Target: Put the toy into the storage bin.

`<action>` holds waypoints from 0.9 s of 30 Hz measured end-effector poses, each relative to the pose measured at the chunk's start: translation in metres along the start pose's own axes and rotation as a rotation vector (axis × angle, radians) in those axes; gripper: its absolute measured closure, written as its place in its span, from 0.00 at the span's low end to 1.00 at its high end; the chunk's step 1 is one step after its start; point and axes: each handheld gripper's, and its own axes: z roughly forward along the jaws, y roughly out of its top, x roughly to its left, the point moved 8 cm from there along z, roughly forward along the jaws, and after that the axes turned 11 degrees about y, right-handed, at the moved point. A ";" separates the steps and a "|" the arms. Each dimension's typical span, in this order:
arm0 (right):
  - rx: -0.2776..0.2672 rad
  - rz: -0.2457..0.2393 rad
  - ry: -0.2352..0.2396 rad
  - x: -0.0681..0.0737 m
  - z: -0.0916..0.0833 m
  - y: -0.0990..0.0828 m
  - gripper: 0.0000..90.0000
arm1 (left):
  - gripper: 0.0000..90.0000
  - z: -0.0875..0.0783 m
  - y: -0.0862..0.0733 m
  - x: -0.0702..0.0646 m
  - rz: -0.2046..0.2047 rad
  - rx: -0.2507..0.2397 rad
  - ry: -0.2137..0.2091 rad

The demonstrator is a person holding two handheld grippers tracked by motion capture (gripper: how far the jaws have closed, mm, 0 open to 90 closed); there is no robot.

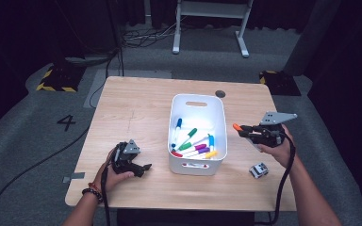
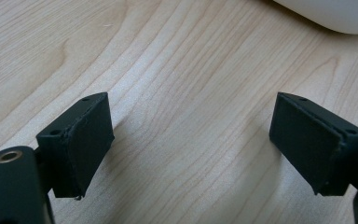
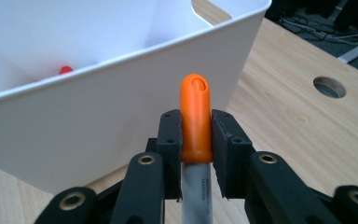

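Lab/studio – black curtains (image 1: 23, 28), hazard-taped floor weights (image 1: 56, 77) (cables (image 1: 146, 35) too), carpet marked "4" (image 1: 66, 122).

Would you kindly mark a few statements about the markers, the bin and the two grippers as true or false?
1. The right gripper is shut on the orange-capped marker. True.
2. The left gripper holds a green marker. False: its jaws stand open over the bare wooden table, nothing between them.
3. The white bin holds several markers already. True: blue, green, purple, yellow and red caps show in the high view.
4. The orange-capped marker lies inside the white bin. False: it is held outside the bin, at its right side in the high view.
5. A small grey-and-white object lies on the table near the right hand. True.
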 end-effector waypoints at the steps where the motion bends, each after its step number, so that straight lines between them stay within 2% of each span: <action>1: -0.001 -0.010 -0.003 0.002 -0.002 0.003 0.83 | 0.15 0.000 0.000 0.000 0.000 0.000 0.000; 13: -0.058 -0.070 -0.007 0.024 -0.025 0.044 0.83 | 0.15 0.000 0.000 0.000 -0.001 0.003 0.001; 22: -0.046 -0.125 0.006 0.036 -0.023 0.063 0.83 | 0.15 0.000 0.000 0.000 0.000 0.001 0.001; 27: -0.049 -0.133 0.015 0.042 -0.021 0.073 0.83 | 0.15 0.000 0.000 0.000 0.000 0.001 0.001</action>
